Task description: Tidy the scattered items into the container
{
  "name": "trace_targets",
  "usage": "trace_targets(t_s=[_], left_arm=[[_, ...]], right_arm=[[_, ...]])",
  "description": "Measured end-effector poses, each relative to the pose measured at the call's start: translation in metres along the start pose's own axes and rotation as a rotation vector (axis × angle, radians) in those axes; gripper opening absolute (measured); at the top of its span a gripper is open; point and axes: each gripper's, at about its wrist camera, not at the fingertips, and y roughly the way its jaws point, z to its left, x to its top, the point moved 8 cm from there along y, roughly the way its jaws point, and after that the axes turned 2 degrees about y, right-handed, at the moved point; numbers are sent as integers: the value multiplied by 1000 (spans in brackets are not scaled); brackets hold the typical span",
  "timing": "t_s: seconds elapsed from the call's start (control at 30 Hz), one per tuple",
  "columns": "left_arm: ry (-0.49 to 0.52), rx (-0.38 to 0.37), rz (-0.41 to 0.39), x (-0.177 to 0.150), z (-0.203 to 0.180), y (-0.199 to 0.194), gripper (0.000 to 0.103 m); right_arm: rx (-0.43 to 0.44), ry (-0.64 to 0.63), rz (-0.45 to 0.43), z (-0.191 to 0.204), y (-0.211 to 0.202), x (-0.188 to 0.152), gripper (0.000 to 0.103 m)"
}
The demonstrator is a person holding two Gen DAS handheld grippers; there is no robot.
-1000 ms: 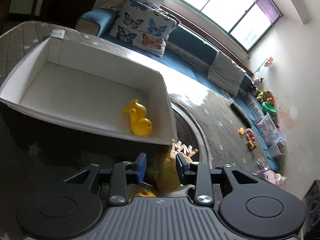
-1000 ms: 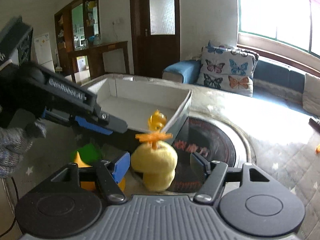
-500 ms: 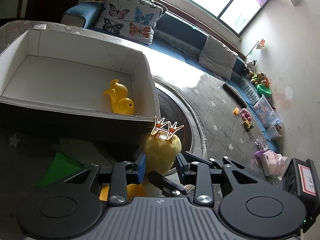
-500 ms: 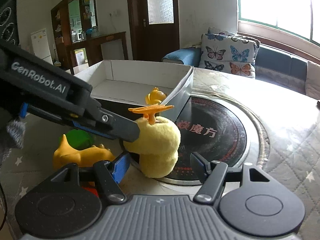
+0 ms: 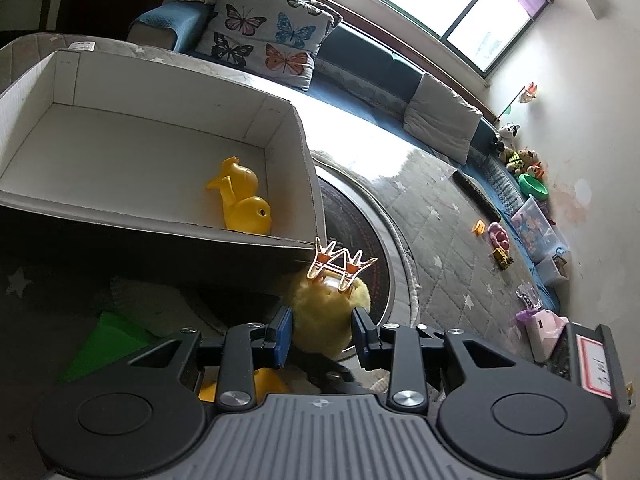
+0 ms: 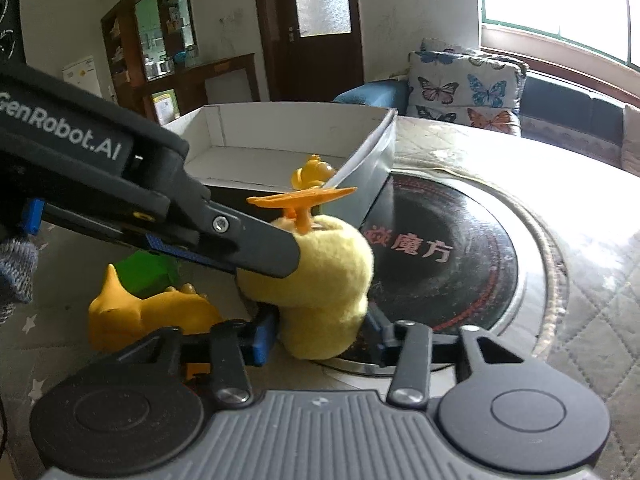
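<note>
Left wrist view: left gripper (image 5: pixel 322 334) clamped on the fluffy yellow plush chick (image 5: pixel 324 320), blue pads pressed into its sides, jaws narrow. Orange plastic crown (image 5: pixel 340 266) standing on top of the chick's head. White cardboard box (image 5: pixel 276 124) just beyond and to the left, open-topped, with a yellow rubber duck (image 5: pixel 242 200) lying on its floor near the right wall. Chick outside the box, close to its near right corner, above the edge of the round black glass inset (image 5: pixel 360 236) in the quilted grey table cover (image 5: pixel 436 240). Green toy (image 5: pixel 108 346) low at left, partly behind the gripper body. Butterfly cushion (image 5: pixel 272 40) on the blue sofa (image 5: pixel 368 64) behind.

Right wrist view: right gripper (image 6: pixel 320 342) gripping the lower part of the same plush chick (image 6: pixel 320 284); jaws just closed in, pads now pressed against the fluff on both sides. Left gripper (image 6: pixel 264 258) reaching in from the left, fingers clasping the chick's upper half. Crown (image 6: pixel 302 202) seen edge-on, flat and orange. Yellow toy dinosaur (image 6: pixel 148 312) on the table cover just left of the chick, green toy (image 6: pixel 154 272) behind it. Box (image 6: pixel 376 152) beyond, duck (image 6: pixel 312 172) peeking over its near wall. Black glass inset (image 6: pixel 452 256) with red characters to the right. Grey knitted sleeve (image 6: pixel 16 268) at the far left edge.
</note>
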Motion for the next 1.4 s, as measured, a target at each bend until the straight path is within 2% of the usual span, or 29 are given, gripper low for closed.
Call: trace_targets(t_s=[0.23,0.53,0.77,0.87,1.27,1.4], left_arm=[[-7,-54,0,-2,-6,-3,36],[-21,-67,44,-17,-4,2,36],[-24,-81,53,-21,-2,3,36],[-25,-86,52,-21,-4,2,36],[-92,-95,62,-17,-4,9,35],[-97,-102,56,-12,-9,11,36]], right_arm=[[-35,-14,15,-2,-20,0,40],[-108,-112,85,6,-45,-15,40],[-81,-84,85,12,-61,-26,45],[-82,-72,72,9,-66,-29,54],[-77,21,25,-7,-60,-25,56],[-95,37,10,-12,-59,-22,62]])
